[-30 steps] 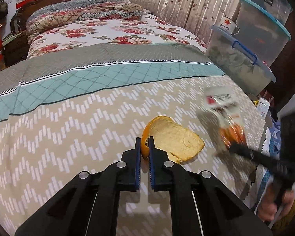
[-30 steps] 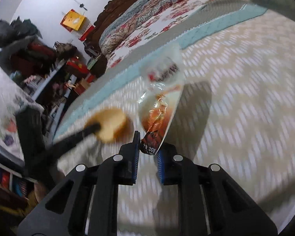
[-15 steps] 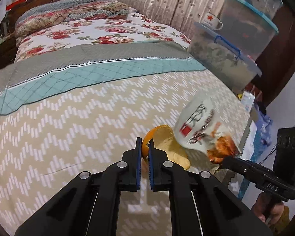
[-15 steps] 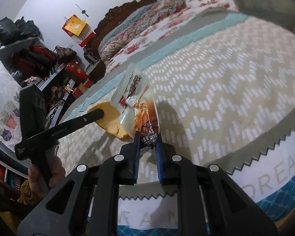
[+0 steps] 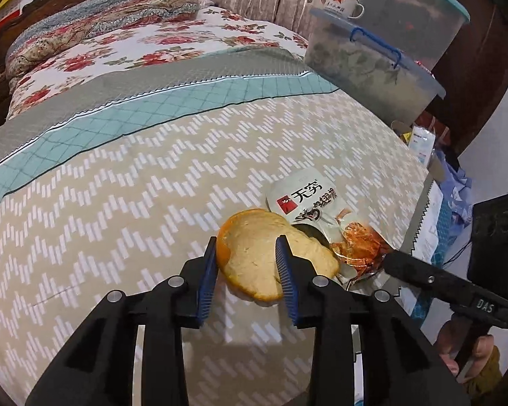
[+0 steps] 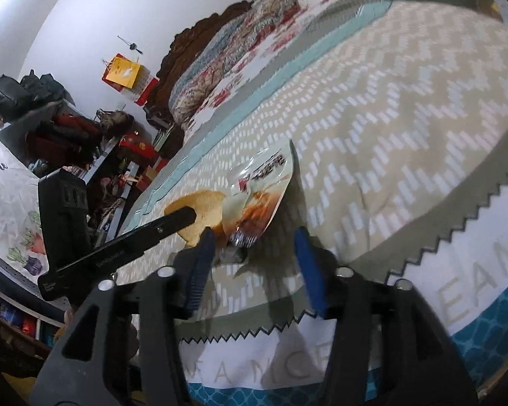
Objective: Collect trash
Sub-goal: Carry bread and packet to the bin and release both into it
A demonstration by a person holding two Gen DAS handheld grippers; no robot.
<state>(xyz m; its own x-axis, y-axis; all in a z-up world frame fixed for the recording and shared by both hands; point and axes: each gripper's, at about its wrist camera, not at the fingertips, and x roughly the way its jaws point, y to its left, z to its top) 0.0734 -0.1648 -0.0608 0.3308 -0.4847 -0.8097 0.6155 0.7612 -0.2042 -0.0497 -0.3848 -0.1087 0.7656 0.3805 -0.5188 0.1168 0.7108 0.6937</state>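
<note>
My left gripper is wide open straddling the orange peel on the bedspread, peel's long axis running right-and-away, while my right gripper, also open and empty, sits behind the snack wrapper just beyond.

Both grippers are black plastic: the left gripper and right gripper have ribbed blue finger pads and silver screws. A mustard, possibly knitted, sleeve covers the wrist.
</note>
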